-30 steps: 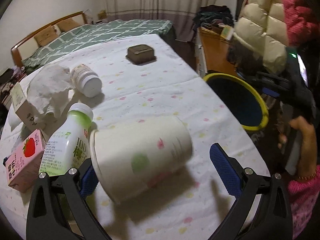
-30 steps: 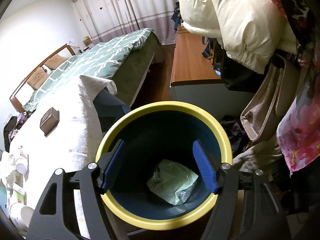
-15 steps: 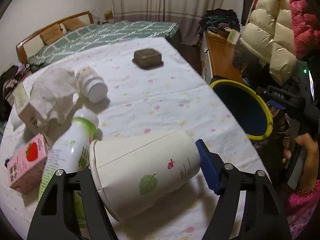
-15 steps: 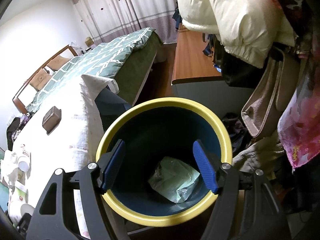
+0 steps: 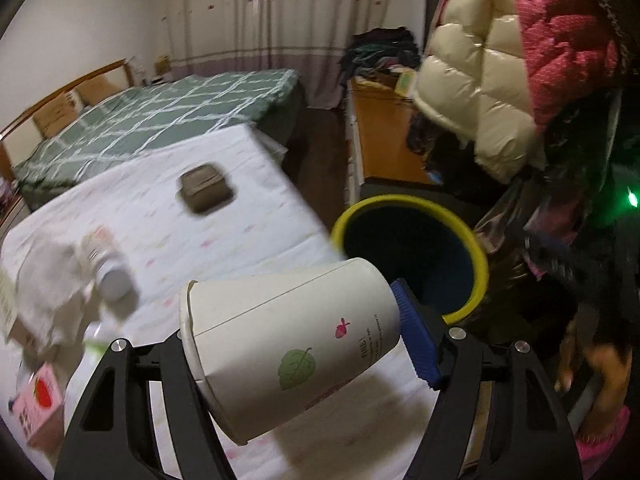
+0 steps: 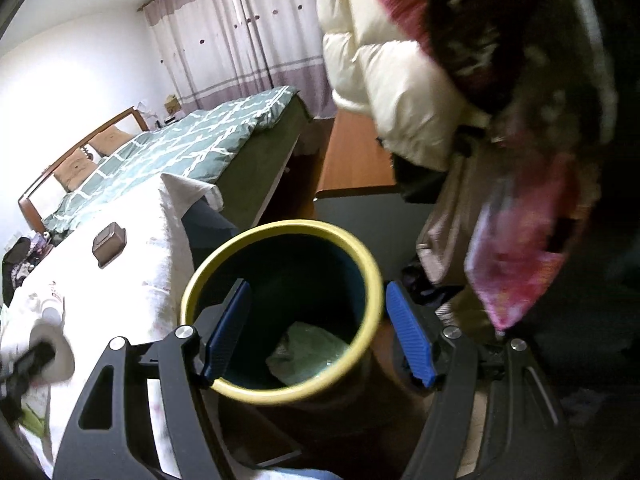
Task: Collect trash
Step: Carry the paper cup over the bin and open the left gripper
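the left hand-held gripper (image 5: 296,344) holds a big white paper cup (image 5: 288,356) on its side, squeezed between the two blue pads – the open rim points to the left. the cup has a green leaf and a small pink mark on it, and it is up off the surface (image 5: 256,216), which has a white cloth with little spots. just past the cup is the trash bin (image 5: 476,248), dark blue inside with a yellow rim, standing beside the surface.

the right hand-held gripper (image 6: 316,328) is over the bin with its pads apart and nothing between them. down in the bin lies a crumpled pale green bag (image 6: 308,354).

other trash lies on the surface – a white bottle (image 5: 114,274) on its side, touching a crumpled tissue (image 5: 44,276), and a pink carton with a strawberry (image 5: 38,404) near the left edge. a small brown box (image 5: 206,188) sits further back. a green checked bed (image 5: 152,120) is behind.
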Action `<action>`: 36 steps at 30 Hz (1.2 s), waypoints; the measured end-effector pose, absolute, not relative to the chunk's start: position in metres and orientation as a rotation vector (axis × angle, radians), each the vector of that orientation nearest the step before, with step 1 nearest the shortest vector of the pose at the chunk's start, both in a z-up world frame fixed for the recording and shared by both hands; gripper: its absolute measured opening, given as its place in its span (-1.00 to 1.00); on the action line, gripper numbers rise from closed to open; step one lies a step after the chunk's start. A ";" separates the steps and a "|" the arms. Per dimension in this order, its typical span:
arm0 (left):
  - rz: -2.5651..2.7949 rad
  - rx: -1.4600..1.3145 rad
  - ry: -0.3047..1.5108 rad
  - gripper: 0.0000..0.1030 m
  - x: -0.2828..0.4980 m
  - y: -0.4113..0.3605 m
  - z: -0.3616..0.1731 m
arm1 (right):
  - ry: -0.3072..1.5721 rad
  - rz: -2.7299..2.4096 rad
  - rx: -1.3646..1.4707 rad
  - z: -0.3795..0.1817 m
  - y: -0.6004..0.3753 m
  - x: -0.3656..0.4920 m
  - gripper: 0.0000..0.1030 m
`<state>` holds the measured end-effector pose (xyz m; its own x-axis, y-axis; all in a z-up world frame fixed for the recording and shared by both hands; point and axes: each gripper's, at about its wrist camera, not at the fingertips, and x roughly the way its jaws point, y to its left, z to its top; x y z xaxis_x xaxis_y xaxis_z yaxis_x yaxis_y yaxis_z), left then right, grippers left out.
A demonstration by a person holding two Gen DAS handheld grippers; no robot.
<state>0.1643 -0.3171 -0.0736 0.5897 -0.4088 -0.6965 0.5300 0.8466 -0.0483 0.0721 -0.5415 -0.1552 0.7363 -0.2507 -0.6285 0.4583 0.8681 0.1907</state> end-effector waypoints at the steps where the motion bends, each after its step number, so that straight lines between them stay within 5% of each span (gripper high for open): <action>1: -0.565 0.173 0.763 0.37 0.166 -0.325 -0.071 | 0.632 -0.400 0.339 -0.155 -0.541 0.066 0.29; 17: -0.698 0.300 0.885 0.38 0.220 -0.474 -0.121 | 0.688 -0.431 0.353 -0.175 -0.546 0.018 0.30; 20: -0.681 0.319 0.885 0.54 0.225 -0.482 -0.132 | 0.700 -0.433 0.358 -0.178 -0.548 0.020 0.30; 26: -0.676 0.302 0.874 0.69 0.228 -0.481 -0.131 | 0.706 -0.433 0.362 -0.180 -0.549 0.020 0.30; 36: -0.658 0.142 0.755 0.84 0.190 -0.386 -0.049 | 0.727 -0.381 0.353 -0.184 -0.533 0.034 0.30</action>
<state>0.1901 -0.3857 -0.0494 0.5398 -0.5026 -0.6753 0.6007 0.7919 -0.1092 0.0341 -0.5334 -0.1845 0.6851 -0.2124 -0.6968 0.4524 0.8738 0.1785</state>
